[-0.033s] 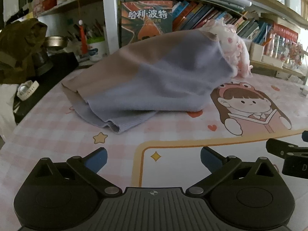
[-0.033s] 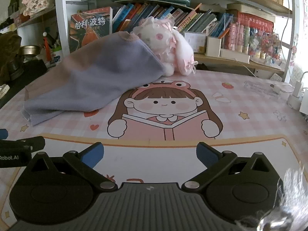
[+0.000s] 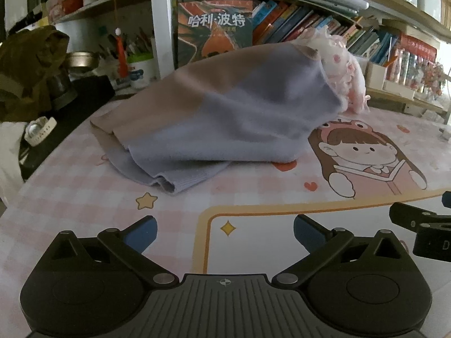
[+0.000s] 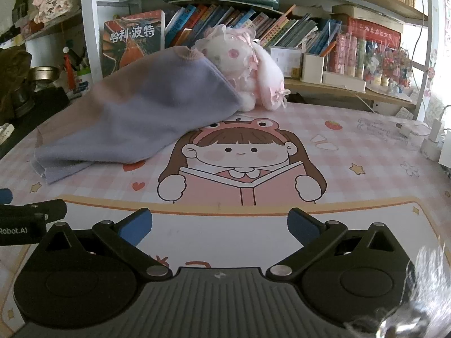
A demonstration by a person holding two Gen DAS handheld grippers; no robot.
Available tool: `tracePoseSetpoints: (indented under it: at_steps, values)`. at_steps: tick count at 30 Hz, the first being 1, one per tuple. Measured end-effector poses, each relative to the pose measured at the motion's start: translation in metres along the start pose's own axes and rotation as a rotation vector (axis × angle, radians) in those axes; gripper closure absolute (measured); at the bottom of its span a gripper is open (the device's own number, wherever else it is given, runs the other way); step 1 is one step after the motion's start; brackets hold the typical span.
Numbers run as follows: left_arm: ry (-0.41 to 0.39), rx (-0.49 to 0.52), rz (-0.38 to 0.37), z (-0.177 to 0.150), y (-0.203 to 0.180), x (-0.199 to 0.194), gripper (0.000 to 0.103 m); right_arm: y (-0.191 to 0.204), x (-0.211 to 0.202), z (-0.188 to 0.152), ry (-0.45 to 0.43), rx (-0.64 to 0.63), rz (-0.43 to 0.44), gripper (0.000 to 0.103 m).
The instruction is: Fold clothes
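A lilac and pale pink knit garment [image 3: 225, 118] lies bunched on the cartoon desk mat [image 3: 84, 202], its far end draped up against a plush toy [image 3: 344, 73]. It also shows in the right wrist view [image 4: 135, 118], left of centre. My left gripper [image 3: 225, 229] is open and empty, low over the mat, well short of the garment's ribbed hem [image 3: 183, 183]. My right gripper [image 4: 220, 225] is open and empty, over the mat's white panel, to the right of the left gripper [image 4: 28, 217].
A pink and white plush rabbit [image 4: 248, 64] sits at the back against a shelf of books [image 4: 253, 25]. A black bag and a watch [image 3: 39, 131] lie at the left edge. A charger and cables [image 4: 431, 138] lie at the right edge.
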State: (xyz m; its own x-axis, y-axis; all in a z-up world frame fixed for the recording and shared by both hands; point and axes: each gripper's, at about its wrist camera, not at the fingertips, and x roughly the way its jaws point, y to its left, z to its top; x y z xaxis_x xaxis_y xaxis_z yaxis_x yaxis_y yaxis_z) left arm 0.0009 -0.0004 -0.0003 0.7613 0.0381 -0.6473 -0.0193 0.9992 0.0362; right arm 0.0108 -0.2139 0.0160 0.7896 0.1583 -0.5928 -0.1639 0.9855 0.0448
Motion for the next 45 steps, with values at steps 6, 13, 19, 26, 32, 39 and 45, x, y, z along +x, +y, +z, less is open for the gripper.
tracePoseSetpoints:
  at_steps: [6,13,19,26,32,39,45]
  values:
    - [0.008,-0.031,-0.02,-0.001,0.004,-0.001,0.0,0.001,0.0,0.0,0.0,-0.003,-0.001,0.0]
    - [0.014,-0.028,-0.015,0.005,0.004,0.001,0.0,0.002,-0.001,0.0,0.002,0.007,0.002,0.0]
    - [0.004,-0.032,-0.005,0.007,0.005,-0.001,0.0,0.002,-0.002,0.0,-0.003,0.011,0.011,0.0]
    - [0.006,-0.031,0.008,0.004,0.006,-0.002,0.0,0.004,-0.003,-0.001,-0.004,0.008,0.016,0.0]
    - [0.008,-0.035,0.013,0.004,0.007,-0.001,0.0,0.004,-0.003,0.0,0.001,0.009,0.018,0.0]
    - [0.011,-0.036,0.013,0.004,0.008,0.0,0.0,0.005,-0.002,0.0,0.003,0.008,0.019,0.0]
    - [0.017,-0.037,0.016,0.005,0.008,0.001,0.0,0.005,-0.002,-0.001,0.005,0.009,0.021,0.0]
